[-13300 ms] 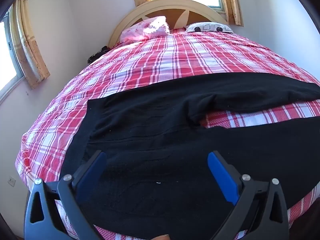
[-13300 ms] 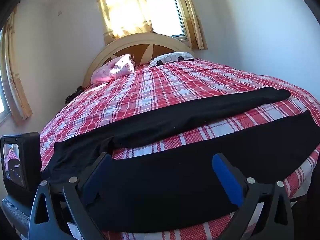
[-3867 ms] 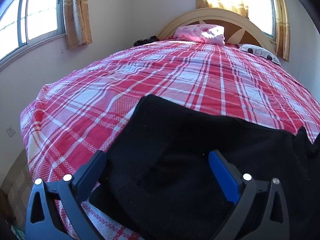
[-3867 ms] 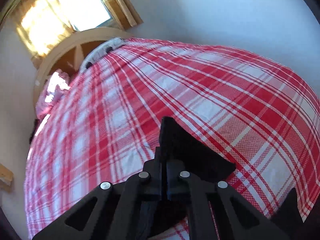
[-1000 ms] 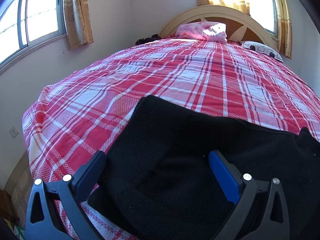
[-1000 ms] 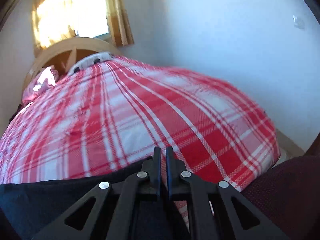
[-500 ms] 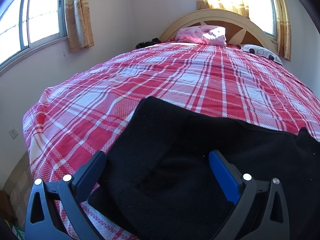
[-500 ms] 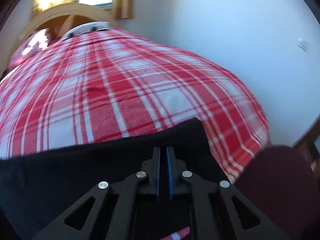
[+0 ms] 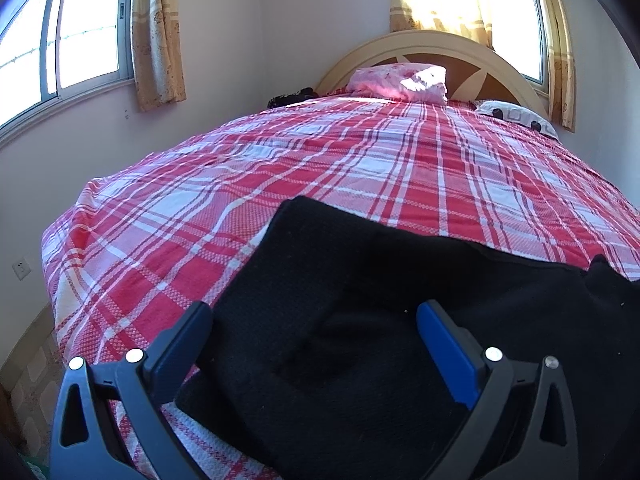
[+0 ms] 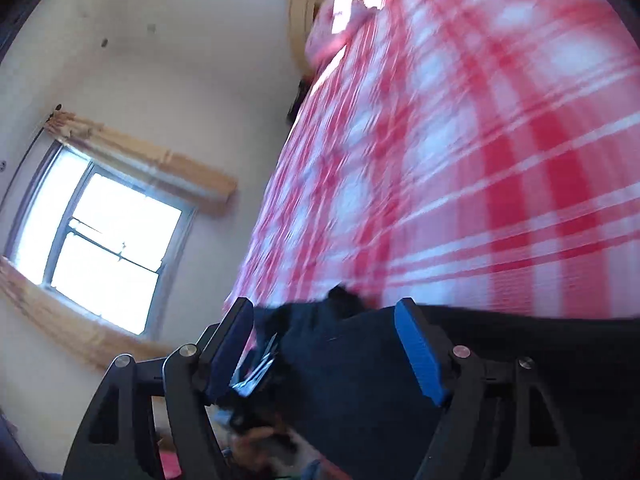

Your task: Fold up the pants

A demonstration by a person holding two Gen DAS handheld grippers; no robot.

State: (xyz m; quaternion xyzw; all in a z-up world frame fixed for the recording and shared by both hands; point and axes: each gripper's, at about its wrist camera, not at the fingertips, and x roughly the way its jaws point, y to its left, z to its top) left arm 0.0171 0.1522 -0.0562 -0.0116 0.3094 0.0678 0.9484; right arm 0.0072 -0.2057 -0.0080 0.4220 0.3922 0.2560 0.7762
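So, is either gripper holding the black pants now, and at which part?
No. The left gripper and right gripper, whose jaws just opened, stand open over the black pants, gripping nothing.

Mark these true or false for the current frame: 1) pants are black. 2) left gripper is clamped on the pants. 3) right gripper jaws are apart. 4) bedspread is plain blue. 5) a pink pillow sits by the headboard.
1) True. The pants are black.
2) False. The left gripper stands open, its pads clear of the cloth below.
3) True. The right gripper is open; its jaws have just been opening, with black cloth showing between them but not pinched.
4) False. The bedspread is red and white plaid.
5) True. The pink pillow lies against the headboard.
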